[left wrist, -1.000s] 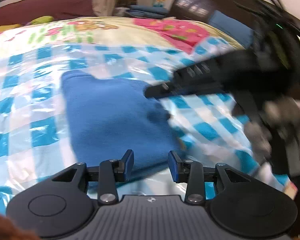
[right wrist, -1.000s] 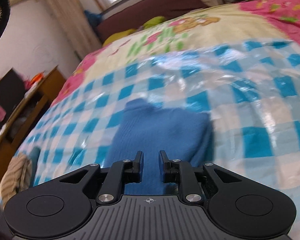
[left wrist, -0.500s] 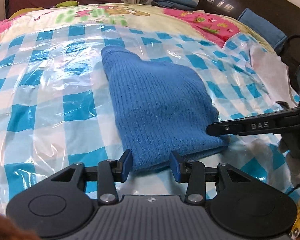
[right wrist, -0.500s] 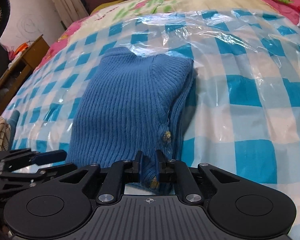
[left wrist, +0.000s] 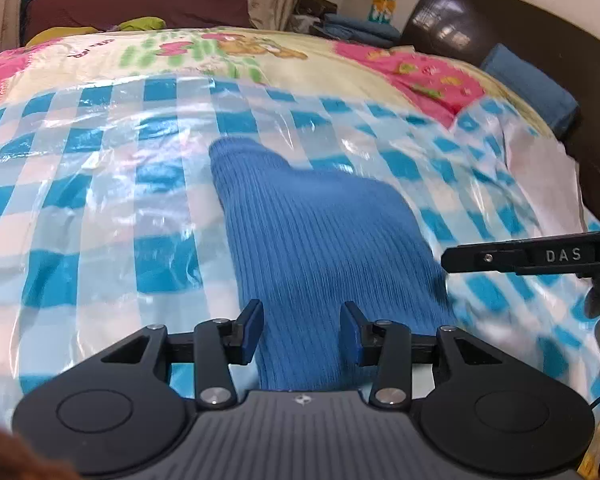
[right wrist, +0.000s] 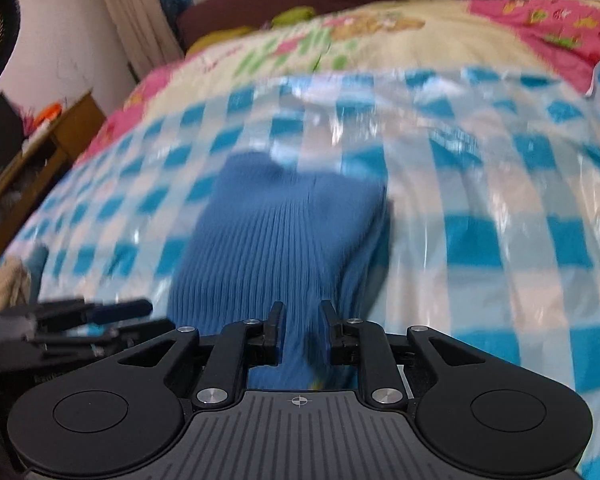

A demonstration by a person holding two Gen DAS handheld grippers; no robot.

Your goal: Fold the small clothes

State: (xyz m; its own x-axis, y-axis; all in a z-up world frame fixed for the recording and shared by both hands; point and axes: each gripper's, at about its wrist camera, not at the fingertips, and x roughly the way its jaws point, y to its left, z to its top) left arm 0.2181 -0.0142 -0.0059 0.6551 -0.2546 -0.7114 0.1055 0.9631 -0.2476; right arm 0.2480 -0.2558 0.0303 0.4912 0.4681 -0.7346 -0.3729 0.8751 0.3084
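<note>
A blue ribbed knit sweater [left wrist: 320, 232] lies folded on the checked plastic sheet, its near hem towards both cameras. My left gripper [left wrist: 302, 328] hovers over that near hem, open, with the fabric showing below the gap and neither pad pressing it. My right gripper [right wrist: 300, 332] is at the sweater's [right wrist: 276, 240] near right corner. Its jaws are opening, with blue fabric still in the narrow gap between them. In the left wrist view a finger of the right gripper [left wrist: 520, 258] reaches in from the right beside the sweater. The left gripper's fingers [right wrist: 100, 312] show at the left in the right wrist view.
The blue-and-white checked plastic sheet [left wrist: 100, 208] covers a cartoon-print quilt [left wrist: 228, 52] on a bed. A dark headboard [left wrist: 480, 32] and a blue pillow [left wrist: 528, 84] lie at the right. A wooden cabinet [right wrist: 48, 148] stands beside the bed at the left.
Half a second ago the right gripper was pinched on the sweater's near hem; its jaws have since spread. The left gripper slid right, so the hem now lies under its gap.
</note>
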